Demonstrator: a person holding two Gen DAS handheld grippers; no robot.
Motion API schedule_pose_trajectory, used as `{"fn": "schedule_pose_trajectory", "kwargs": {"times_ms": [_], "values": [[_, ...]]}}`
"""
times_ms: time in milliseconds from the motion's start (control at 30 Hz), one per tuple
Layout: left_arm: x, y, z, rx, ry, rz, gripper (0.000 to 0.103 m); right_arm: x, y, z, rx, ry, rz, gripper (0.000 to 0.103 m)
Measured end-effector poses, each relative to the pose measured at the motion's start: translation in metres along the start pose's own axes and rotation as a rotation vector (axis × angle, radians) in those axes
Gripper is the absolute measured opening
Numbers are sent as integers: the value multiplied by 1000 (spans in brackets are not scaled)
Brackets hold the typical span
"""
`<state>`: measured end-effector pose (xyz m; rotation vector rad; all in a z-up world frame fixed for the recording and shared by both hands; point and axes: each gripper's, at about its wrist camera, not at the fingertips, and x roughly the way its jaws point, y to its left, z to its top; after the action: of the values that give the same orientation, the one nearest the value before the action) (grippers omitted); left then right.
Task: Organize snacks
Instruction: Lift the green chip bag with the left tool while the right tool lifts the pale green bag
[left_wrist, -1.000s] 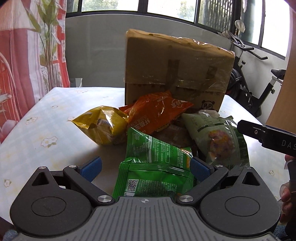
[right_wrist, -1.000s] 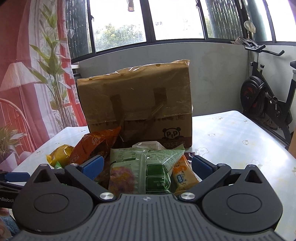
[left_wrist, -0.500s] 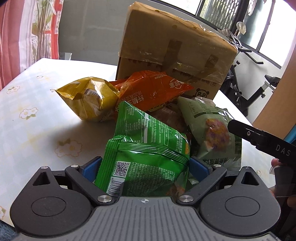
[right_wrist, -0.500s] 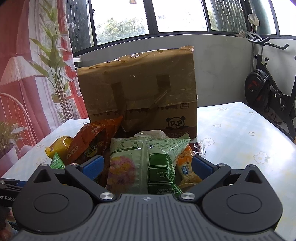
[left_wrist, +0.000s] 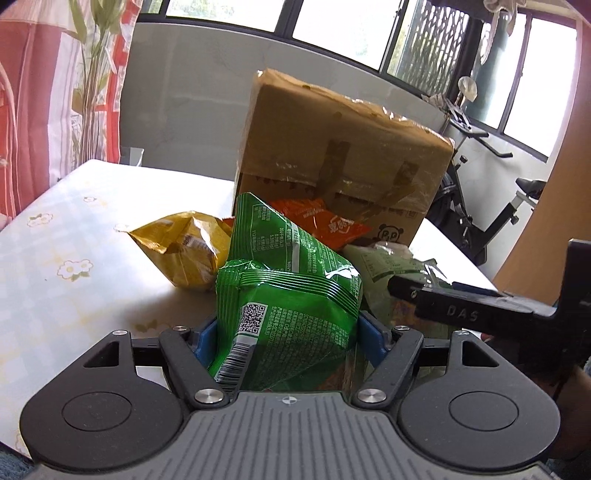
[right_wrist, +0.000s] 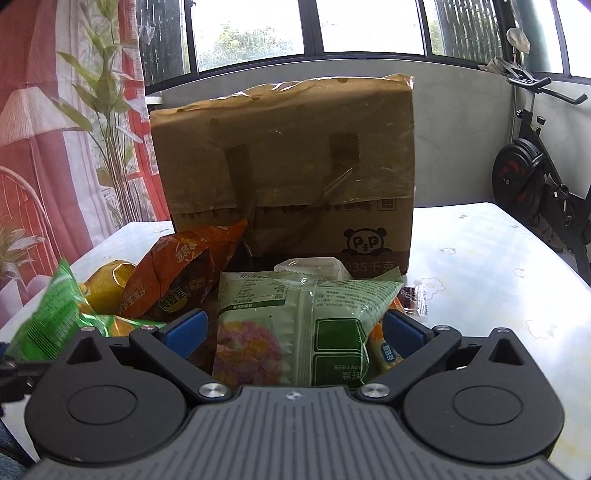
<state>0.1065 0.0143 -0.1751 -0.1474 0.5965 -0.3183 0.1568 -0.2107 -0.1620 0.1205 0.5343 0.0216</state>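
A bright green snack bag (left_wrist: 291, 306) stands tilted up between the blue pads of my left gripper (left_wrist: 288, 332). Its jaws are closing and both pads press on the bag's sides. The same bag (right_wrist: 48, 317) shows at the left edge of the right wrist view. My right gripper (right_wrist: 293, 325) is open around a pale green snack bag (right_wrist: 295, 317) that lies in the pile, with a gap at the left pad. A yellow bag (left_wrist: 181, 251) and an orange bag (left_wrist: 325, 221) lie behind, in front of a taped cardboard box (left_wrist: 340, 155).
The pile sits on a table with a flowered cloth (left_wrist: 74, 236). A small dark packet (right_wrist: 413, 299) and an orange-yellow packet (right_wrist: 384, 350) lie by the right pad. The right gripper's finger (left_wrist: 461, 310) crosses the left wrist view. An exercise bike (right_wrist: 535, 192) stands beyond the table.
The left jaws have narrowed onto the bright green bag, which now stands tilted up higher. The right gripper has moved forward and down over the pale green bag.
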Motion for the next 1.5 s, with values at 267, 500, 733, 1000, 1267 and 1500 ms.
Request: {"fn": "schedule_pose_trajectory", "kwargs": {"times_ms": [267, 500, 733, 1000, 1267, 1500], "values": [[-2, -4, 4, 3, -29, 22, 76, 8, -5, -11, 20, 58, 12, 91], [-7, 0, 3, -1, -44, 18, 77, -11, -10, -15, 10, 88, 45, 80], [-11, 3, 2, -29, -45, 20, 77, -25, -12, -14, 55, 79, 87, 78], [-19, 2, 6, -15, -84, 56, 77, -42, -18, -8, 69, -54, 10, 78], [-28, 6, 32, -1, -154, 90, 77, -52, -26, 3, 53, -153, -12, 78], [-34, 4, 65, 36, -238, 114, 77, -59, -29, 24, 25, -234, 5, 78]]}}
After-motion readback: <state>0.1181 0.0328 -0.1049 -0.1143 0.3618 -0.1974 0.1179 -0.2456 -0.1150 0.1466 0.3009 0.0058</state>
